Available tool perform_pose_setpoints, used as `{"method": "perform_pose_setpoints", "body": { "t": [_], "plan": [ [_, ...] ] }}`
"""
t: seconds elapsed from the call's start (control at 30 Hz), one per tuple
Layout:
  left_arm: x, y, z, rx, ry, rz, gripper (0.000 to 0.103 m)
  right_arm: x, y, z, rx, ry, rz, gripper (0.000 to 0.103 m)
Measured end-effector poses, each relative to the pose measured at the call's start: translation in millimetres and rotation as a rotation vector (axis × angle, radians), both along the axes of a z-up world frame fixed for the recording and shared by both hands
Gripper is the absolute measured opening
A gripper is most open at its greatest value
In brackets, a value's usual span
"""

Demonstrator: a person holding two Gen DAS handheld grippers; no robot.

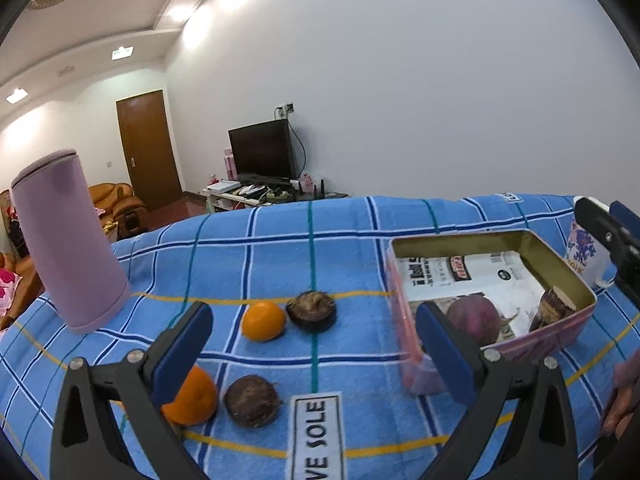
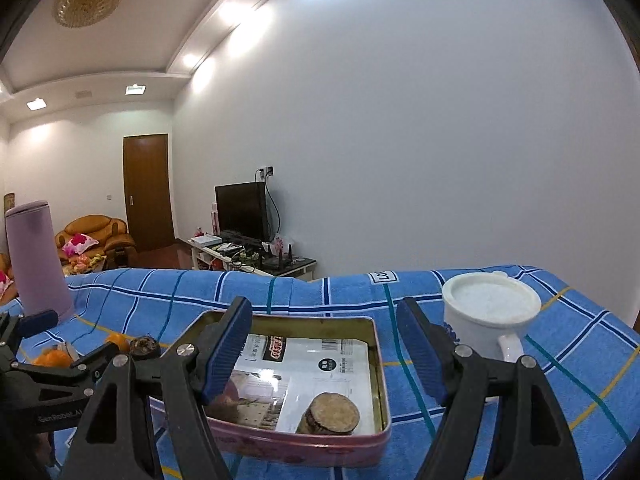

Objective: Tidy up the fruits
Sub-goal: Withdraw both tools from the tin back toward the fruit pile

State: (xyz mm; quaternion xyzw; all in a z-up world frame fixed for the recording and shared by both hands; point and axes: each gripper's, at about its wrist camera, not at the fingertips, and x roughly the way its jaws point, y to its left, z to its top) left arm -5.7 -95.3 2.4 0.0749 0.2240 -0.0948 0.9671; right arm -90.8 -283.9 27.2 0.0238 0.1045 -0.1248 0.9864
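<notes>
Two oranges (image 1: 263, 321) (image 1: 192, 396) and two dark brown fruits (image 1: 311, 311) (image 1: 252, 401) lie on the blue checked cloth (image 1: 280, 248) over the counter. Two more fruits sit in the one tin (image 1: 568, 276): a purplish one (image 1: 476, 316) and a brown one (image 2: 332, 414). One lilac flask (image 1: 68, 240) and one white mug (image 2: 490, 316) stand by. The left tool (image 1: 316, 344) hovers open and empty above the loose fruits. The right tool (image 2: 324, 352) is open over the tin, holding nothing.
</notes>
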Motion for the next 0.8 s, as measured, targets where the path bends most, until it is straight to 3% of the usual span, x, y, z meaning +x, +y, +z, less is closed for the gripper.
{"method": "perform_pose_setpoints", "body": {
  "t": [0.17,0.43,0.8],
  "plan": [
    [-2.9,12.0,0.0,-0.013,0.011,0.011,0.103,-2.8,6.3,0.4,-0.018,0.0,-0.004,0.076],
    [-7.5,31.7,1.1,-0.042,0.019,0.021,0.103,-5.5,10.9,-3.4,0.04,0.036,0.001,0.076],
    [-12.4,43.6,0.1,-0.03,0.034,0.02,0.103,-10.6,43.5,-6.5,-0.005,0.065,0.039,0.076]
  ]
}}
